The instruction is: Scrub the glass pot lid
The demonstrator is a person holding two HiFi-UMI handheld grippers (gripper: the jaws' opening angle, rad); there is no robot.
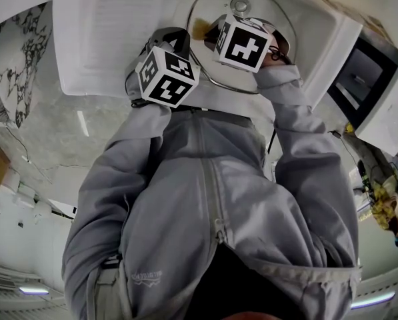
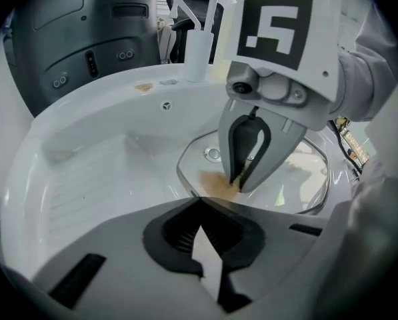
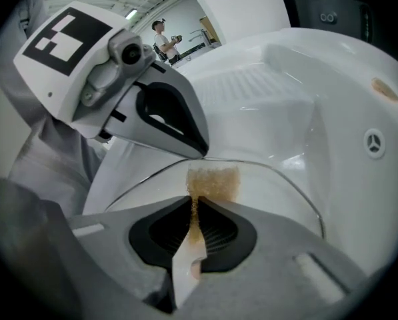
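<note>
The glass pot lid (image 1: 212, 4) lies in the white sink (image 1: 105, 39), its metal knob (image 1: 239, 5) facing up. My left gripper (image 2: 199, 209) is shut on the lid's near rim (image 2: 185, 187); in the right gripper view its tips (image 3: 200, 151) sit on that rim. My right gripper (image 3: 193, 209) is shut on a tan sponge (image 3: 213, 182) and presses it flat on the glass (image 3: 272, 192). From the left gripper view, the right gripper (image 2: 242, 179) points down onto the lid (image 2: 299, 172) with the sponge (image 2: 215, 184) under its tips.
The sink has a ribbed draining board (image 2: 85, 185) on one side and an overflow fitting (image 3: 373, 142) on its wall. A brown stain (image 3: 384, 89) marks the rim. A white upright fitting (image 2: 199, 52) and a dark appliance (image 2: 79, 39) stand behind the sink.
</note>
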